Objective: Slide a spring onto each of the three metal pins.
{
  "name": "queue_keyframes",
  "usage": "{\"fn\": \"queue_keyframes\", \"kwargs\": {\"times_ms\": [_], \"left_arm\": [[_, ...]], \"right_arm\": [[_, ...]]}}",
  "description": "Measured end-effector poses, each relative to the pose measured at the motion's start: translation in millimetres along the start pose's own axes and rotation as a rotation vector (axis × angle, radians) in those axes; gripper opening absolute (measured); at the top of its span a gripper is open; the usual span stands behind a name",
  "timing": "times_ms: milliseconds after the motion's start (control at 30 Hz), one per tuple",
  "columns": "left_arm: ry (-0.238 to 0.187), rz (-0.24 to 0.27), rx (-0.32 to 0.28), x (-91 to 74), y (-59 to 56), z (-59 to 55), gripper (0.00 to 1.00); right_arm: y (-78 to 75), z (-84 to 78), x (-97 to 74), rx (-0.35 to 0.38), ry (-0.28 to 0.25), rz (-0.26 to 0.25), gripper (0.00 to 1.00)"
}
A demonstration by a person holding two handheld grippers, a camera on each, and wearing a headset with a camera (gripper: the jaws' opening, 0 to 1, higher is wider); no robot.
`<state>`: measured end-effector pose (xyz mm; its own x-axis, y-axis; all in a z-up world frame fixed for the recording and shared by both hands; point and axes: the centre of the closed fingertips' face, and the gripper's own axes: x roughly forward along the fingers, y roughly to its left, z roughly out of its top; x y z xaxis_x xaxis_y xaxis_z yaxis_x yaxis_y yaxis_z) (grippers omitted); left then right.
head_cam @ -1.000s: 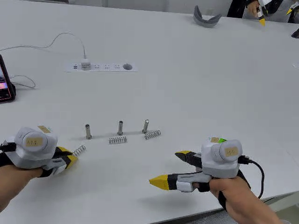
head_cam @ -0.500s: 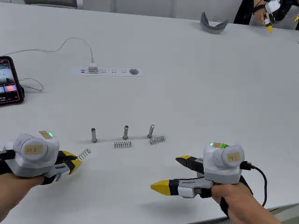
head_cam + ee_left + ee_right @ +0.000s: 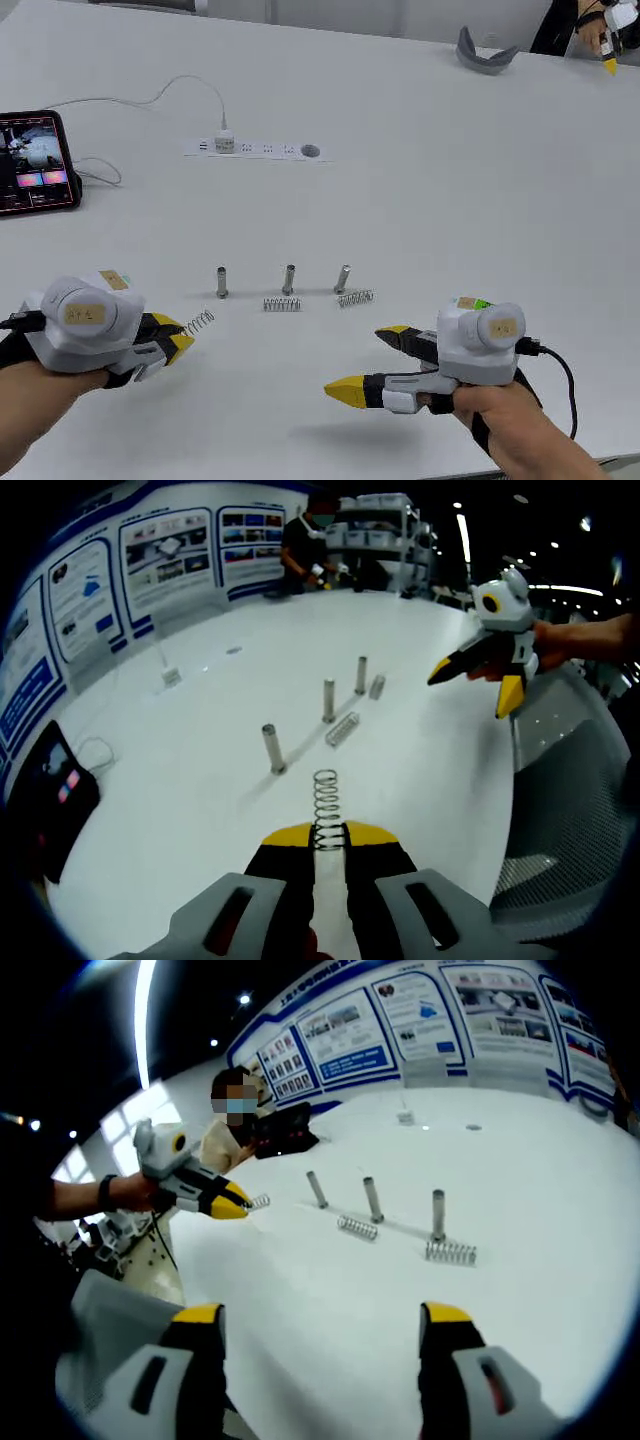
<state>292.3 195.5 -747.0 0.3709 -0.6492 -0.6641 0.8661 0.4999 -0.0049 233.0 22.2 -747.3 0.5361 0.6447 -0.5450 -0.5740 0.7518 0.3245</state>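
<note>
Spring (image 3: 200,321) gripped at one end by left gripper (image 3: 180,343), jaws almost closed on it, free end toward left pin (image 3: 222,283). Right gripper (image 3: 360,362) wide open, carries nothing. Farther: three pins upright, all bare. Second spring (image 3: 282,304) lies just before middle pin (image 3: 289,280), third spring (image 3: 356,298) beside right pin (image 3: 343,279). Step in hand, I judge: first spring. Next move needs coil lined over left pin top, then straight lowering.

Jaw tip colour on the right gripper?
Yellow, over black jaws. Shows best on the right gripper in the head view.
</note>
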Motion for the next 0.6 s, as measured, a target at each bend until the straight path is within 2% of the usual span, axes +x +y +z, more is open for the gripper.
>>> {"fn": "queue_keyframes", "kwargs": {"times_ms": [300,600], "left_arm": [[-0.013,-0.030,0.034,-0.6,-15.0,9.6,0.10],[-0.018,-0.090,0.084,7.7,-39.5,17.8,0.10]], "right_arm": [[11.0,10.8,11.7,-0.001,-0.011,0.053,0.77],[22.4,17.2,19.6,-0.007,-0.021,0.090,0.73]]}}
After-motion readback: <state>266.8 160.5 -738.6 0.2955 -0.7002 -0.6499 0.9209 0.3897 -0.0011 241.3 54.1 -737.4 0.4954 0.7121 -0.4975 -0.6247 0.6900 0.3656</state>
